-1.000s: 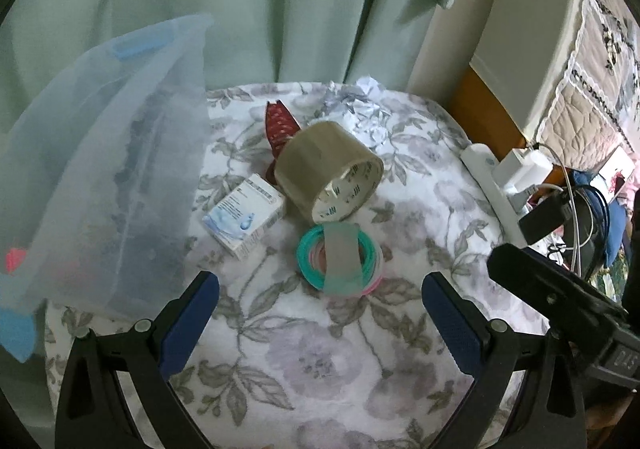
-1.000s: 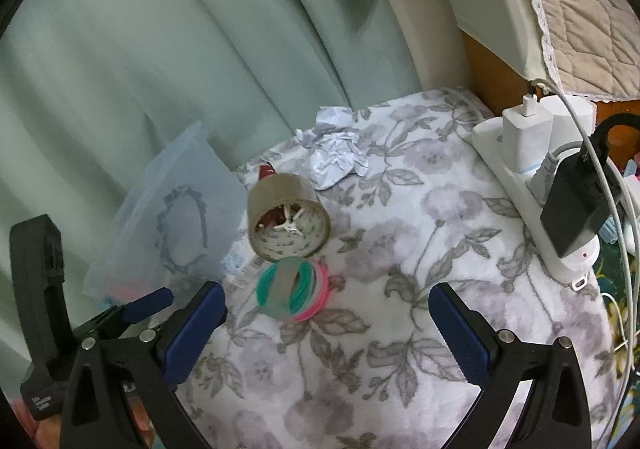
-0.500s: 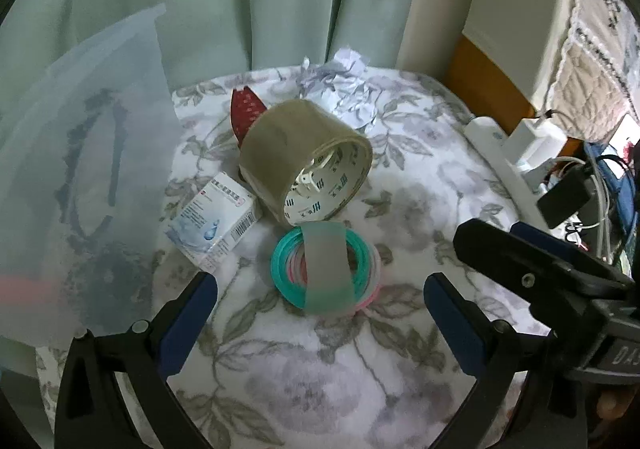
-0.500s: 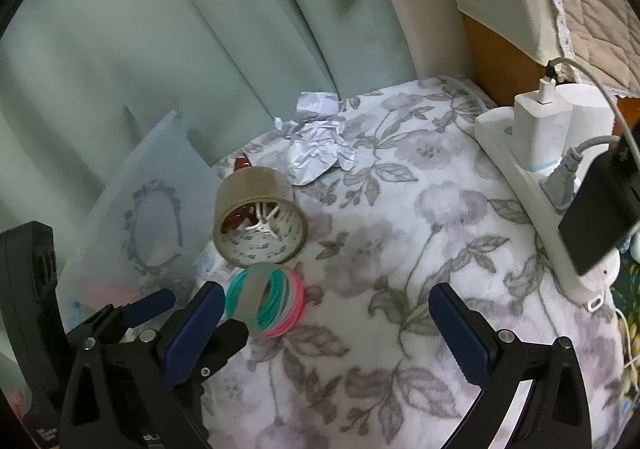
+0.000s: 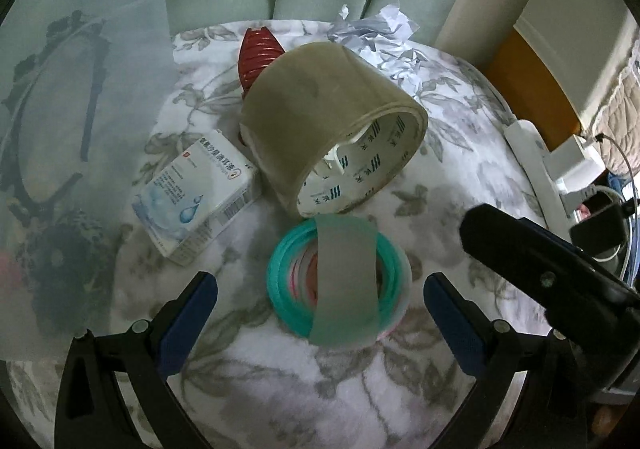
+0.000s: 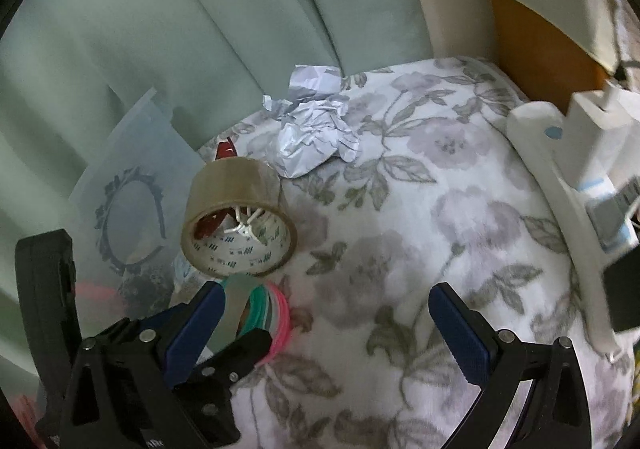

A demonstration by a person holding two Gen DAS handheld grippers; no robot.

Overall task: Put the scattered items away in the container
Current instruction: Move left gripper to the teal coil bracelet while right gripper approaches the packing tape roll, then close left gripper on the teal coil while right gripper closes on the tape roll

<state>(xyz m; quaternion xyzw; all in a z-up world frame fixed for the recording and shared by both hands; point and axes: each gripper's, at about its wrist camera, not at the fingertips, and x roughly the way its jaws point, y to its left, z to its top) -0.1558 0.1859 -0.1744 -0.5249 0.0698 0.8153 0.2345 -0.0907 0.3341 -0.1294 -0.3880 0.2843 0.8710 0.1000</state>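
A bundle of teal and pink rings with a grey-green paper band (image 5: 340,281) lies on the floral cloth, between the open fingers of my left gripper (image 5: 320,313). Behind it a roll of brown packing tape (image 5: 332,133) stands on its side, with a white medicine box (image 5: 196,193) to its left and a red ribbed item (image 5: 258,57) behind. A translucent plastic bag (image 5: 76,137) with a dark headband inside stands at the left. My right gripper (image 6: 328,333) is open and empty over bare cloth; the ring bundle (image 6: 268,309) and tape roll (image 6: 236,225) lie to its left.
Crumpled white paper (image 6: 316,133) lies at the back of the cloth. A white power strip (image 6: 560,177) with chargers and cables runs along the right edge. A green curtain (image 6: 200,29) hangs behind. The right gripper's body (image 5: 540,273) shows at the right of the left wrist view.
Both grippers have moved forward and down toward the items. The ring bundle now sits between the left gripper's fingers. The right gripper has drifted right of the tape roll.
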